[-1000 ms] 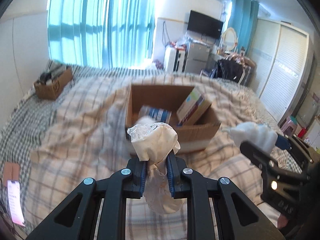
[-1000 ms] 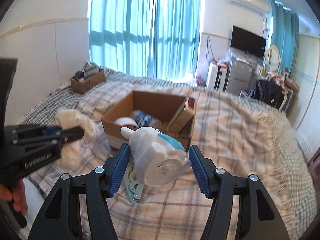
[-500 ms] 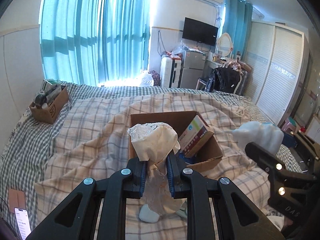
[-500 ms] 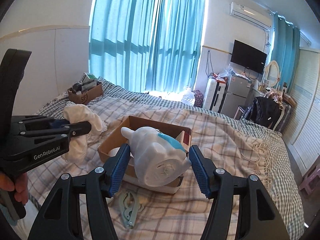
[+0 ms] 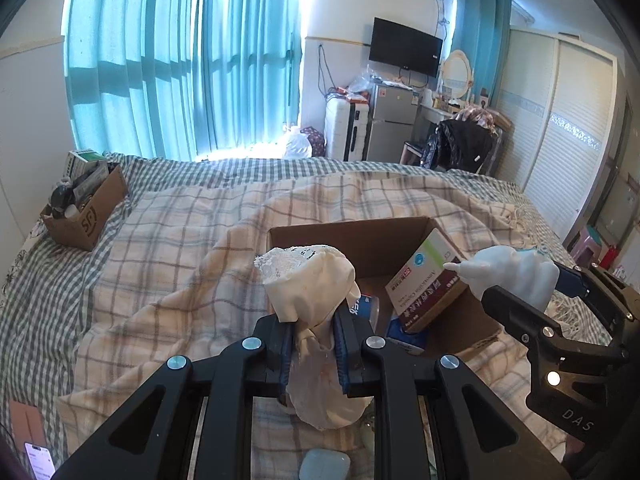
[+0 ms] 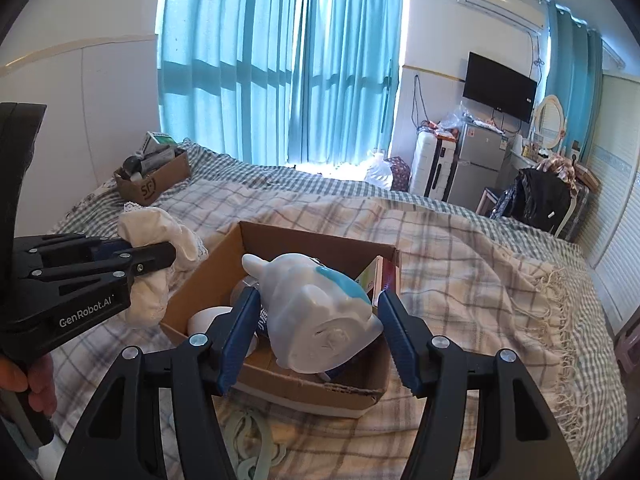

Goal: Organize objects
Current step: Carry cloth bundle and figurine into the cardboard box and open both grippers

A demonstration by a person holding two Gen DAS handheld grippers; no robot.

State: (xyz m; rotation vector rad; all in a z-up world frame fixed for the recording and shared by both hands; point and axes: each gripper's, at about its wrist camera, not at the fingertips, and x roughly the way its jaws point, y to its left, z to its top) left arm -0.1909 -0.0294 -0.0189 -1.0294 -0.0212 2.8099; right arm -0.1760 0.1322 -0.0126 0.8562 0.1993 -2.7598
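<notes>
Plaid blanket [image 6: 472, 280] covers bed. Open cardboard box [image 6: 208, 276] sits on blanket, holding medicine carton [image 5: 426, 284] leaning against right wall. Smaller cardboard box [image 5: 90, 216] far left of open box, well apart. Right gripper [image 6: 316, 334] clamps white-and-blue animal figurine [image 6: 316, 312] above open box. Left gripper [image 5: 312, 344] pinches cream lace-trimmed cloth pouch [image 5: 310, 284], above box's near-left edge. Pale green clip [image 6: 256, 440] on blanket just before box.

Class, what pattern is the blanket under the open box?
Beige plaid blanket, clearest in the right wrist view.

Black tongs [image 6: 320, 340], blue pads [image 6: 236, 336], silver screws.
</notes>
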